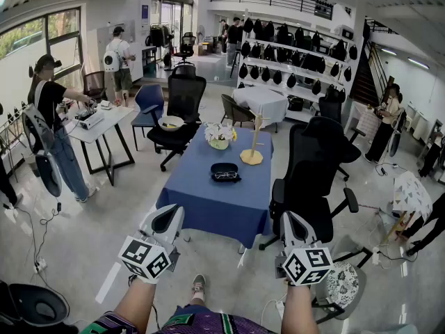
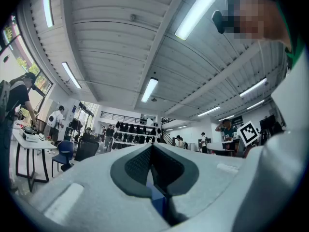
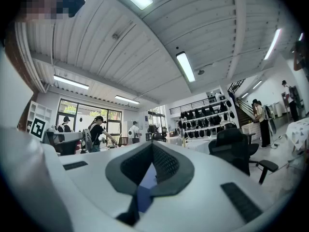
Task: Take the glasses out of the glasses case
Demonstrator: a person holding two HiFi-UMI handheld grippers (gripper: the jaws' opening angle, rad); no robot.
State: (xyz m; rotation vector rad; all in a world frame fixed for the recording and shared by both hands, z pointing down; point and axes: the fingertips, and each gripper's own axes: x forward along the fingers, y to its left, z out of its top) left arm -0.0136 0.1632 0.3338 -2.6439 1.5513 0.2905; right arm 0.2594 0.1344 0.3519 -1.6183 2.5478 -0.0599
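A black glasses case [image 1: 224, 168] lies open in the middle of the blue table [image 1: 208, 200], with a pair of glasses [image 1: 224, 175] resting in it. Both grippers hang well short of the table's near edge, over the floor. My left gripper [image 1: 169, 218] points toward the table's near left corner, and its jaws meet at the tips with nothing between them. My right gripper [image 1: 292, 225] is beside the near right corner, shut and empty as well. In the left gripper view [image 2: 152, 148] and the right gripper view [image 3: 151, 148], only a sliver of blue shows between the pads.
On the far end of the table are a vase of flowers [image 1: 220, 136] and a wooden stand [image 1: 252, 152]. A black office chair [image 1: 316, 165] stands close to the table's right side, another [image 1: 182, 110] at its far left. People work at a white table [image 1: 97, 120] at left.
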